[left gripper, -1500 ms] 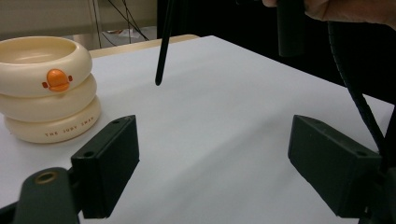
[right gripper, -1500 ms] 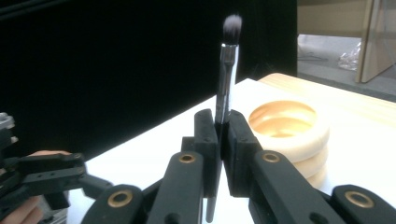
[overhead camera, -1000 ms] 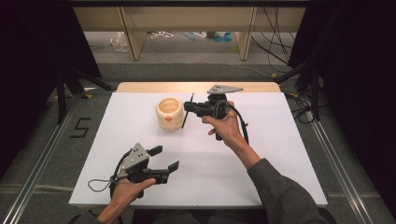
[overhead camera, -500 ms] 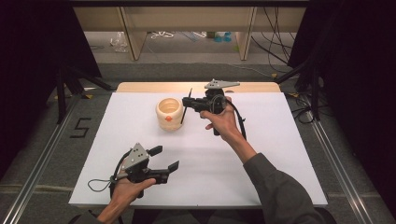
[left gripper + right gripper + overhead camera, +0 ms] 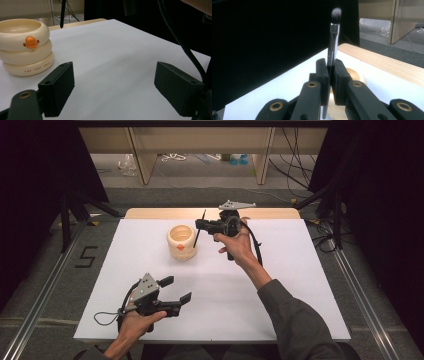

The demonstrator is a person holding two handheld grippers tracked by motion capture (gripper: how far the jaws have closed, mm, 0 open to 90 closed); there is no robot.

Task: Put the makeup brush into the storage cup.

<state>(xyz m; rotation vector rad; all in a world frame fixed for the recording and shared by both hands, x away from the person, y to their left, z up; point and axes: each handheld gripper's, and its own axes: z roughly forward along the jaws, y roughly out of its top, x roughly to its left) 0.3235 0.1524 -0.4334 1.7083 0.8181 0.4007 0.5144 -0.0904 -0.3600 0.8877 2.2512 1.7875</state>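
right gripper (image 5: 204, 226) clenched on a brush (image 5: 333, 45), held just right of the cream cup (image 5: 181, 241) at the far middle of the table (image 5: 300, 285) | brush likely light, stiff, slippery; grip its handle, not the soft bristles | left gripper (image 5: 176, 289) released, near left
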